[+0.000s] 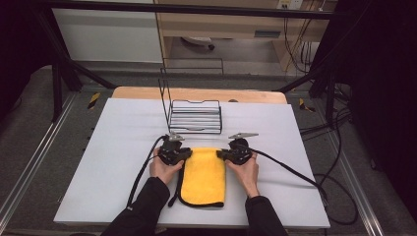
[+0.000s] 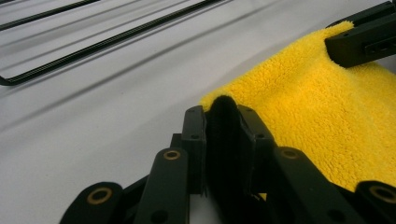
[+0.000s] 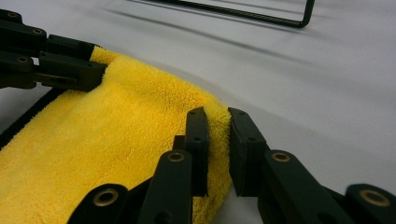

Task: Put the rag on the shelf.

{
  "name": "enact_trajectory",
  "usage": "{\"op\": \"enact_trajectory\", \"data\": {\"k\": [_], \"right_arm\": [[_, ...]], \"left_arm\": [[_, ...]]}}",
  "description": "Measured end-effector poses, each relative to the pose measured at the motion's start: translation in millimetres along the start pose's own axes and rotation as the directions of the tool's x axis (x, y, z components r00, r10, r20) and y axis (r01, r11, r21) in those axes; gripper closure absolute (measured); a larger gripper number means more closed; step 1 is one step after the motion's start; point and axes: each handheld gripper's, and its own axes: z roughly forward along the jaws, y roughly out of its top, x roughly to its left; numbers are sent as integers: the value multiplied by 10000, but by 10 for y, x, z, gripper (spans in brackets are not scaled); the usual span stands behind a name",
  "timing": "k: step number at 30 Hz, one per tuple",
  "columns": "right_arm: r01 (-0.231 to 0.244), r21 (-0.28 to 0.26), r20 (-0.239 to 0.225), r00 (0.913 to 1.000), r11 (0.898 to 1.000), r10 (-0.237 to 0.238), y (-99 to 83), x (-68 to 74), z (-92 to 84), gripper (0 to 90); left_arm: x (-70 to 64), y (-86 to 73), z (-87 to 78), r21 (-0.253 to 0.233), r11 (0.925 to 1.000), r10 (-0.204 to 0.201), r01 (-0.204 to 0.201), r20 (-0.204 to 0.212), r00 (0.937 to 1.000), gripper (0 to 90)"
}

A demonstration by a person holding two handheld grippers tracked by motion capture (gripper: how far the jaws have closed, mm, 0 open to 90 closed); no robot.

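While the left claw [image 2: 223, 122] pinches the yellow towel [image 1: 204, 175] at its far left corner, the right claw [image 3: 217, 140] pinches the far right corner; between them runs the far edge, the towel's long axis trailing toward the person on the bench [image 1: 123, 142]; beyond stands the wire rack [image 1: 194, 116].

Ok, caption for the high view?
Both grippers, left and right, pinch a yellow cloth's far corners.

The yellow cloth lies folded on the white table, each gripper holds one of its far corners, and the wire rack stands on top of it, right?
Not quite. The wire rack stands on the bare white table beyond the yellow cloth, apart from it, as the high view shows. The left gripper and right gripper do each clamp a far corner.
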Motion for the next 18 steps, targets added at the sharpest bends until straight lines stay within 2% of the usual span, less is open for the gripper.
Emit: {"op": "enact_trajectory", "data": {"k": [4,9,14,18], "right_arm": [[114,-55,57,9999,9999,-114,-5,7,-9,827],[234,-134,51,9997,9996,-234,-1,16,-44,835],[333,-501,-9,9994,9982,-334,22,42,-131,836],[485,-842,-71,9988,9953,-492,46,90,-228,836]], "left_arm": [[1,0,-3,-16,10000,0,0,12,10000,747],[26,-11,-27,-169,9993,-341,344,169,9993,767],[45,-24,-111,-688,9958,-568,595,407,9976,782],[16,2,-224,-1061,9931,-449,492,430,9981,785]]}}
